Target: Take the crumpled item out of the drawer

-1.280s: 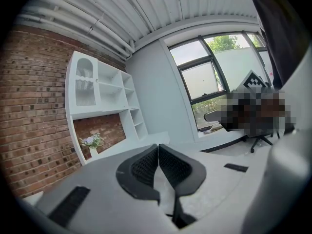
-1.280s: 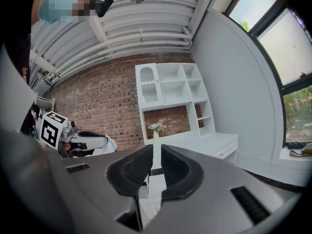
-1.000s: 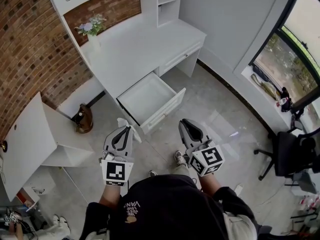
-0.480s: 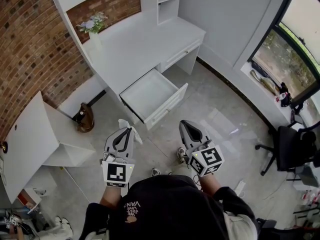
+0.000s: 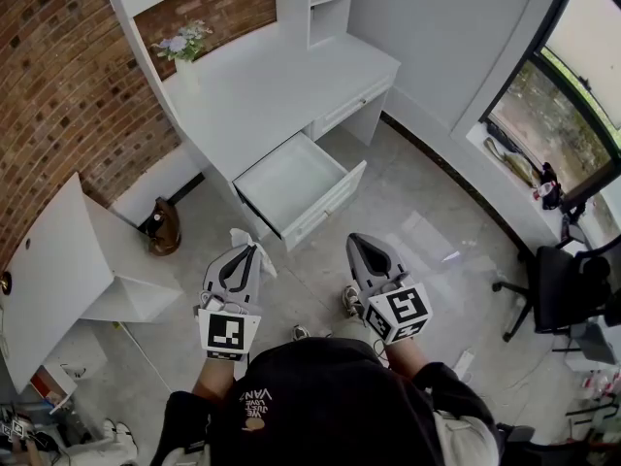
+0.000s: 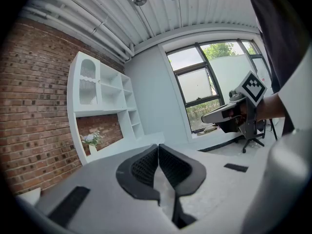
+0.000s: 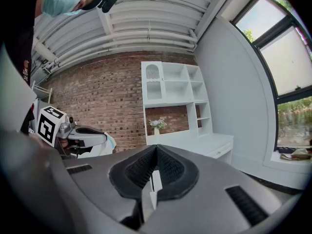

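Note:
The white desk drawer (image 5: 330, 205) stands pulled open, and its bottom shows bare. My left gripper (image 5: 251, 250) hangs over the floor just in front of the drawer's left corner, shut on a white crumpled item (image 5: 243, 238) that sticks out at its tip. The right gripper view shows that left gripper (image 7: 100, 139) from the side, with the crumpled item (image 7: 109, 143) at its end. My right gripper (image 5: 355, 242) is level with the left, to the drawer's right; its jaws have just been closing and meet with nothing between them. The left gripper view catches the right gripper (image 6: 210, 116) side on.
A vase of flowers (image 5: 182, 49) stands on the white desk (image 5: 252, 85) against the brick wall. A brown object (image 5: 162, 227) sits on the floor at left beside a white open cabinet (image 5: 68, 260). An office chair (image 5: 563, 299) is at right. The person's shoe (image 5: 350, 304) is below.
Both grippers have drawn back a little from the open drawer. The left keeps its hold on the crumpled item.

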{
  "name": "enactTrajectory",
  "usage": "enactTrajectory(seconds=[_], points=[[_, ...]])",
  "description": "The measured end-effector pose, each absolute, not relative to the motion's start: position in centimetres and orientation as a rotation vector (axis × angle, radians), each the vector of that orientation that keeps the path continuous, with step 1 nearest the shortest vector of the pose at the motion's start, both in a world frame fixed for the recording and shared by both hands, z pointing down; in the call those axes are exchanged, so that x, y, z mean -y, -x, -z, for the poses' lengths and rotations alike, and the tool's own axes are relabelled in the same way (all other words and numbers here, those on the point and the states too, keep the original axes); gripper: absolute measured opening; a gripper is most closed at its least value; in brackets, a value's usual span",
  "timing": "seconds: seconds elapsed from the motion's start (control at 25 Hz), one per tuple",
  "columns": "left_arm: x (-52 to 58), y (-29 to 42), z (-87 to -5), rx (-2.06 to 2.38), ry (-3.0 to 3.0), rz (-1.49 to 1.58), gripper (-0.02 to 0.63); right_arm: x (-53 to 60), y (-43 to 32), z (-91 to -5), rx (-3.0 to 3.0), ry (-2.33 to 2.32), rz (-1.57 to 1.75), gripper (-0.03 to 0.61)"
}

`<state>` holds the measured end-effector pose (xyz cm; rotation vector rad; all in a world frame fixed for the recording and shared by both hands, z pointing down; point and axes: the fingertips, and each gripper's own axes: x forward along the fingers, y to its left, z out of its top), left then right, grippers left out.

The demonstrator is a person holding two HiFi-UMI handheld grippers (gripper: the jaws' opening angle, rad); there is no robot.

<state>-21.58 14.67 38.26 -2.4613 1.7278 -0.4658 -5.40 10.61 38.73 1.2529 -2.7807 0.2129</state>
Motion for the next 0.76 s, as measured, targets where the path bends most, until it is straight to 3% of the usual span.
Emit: enactTrajectory(seconds=[0.76], points=[[-13.2, 21.5, -38.7, -1.731, 2.464, 0.48, 0.012, -8.9, 5.2, -38.9, 2.774, -1.269, -0.217, 0.0]])
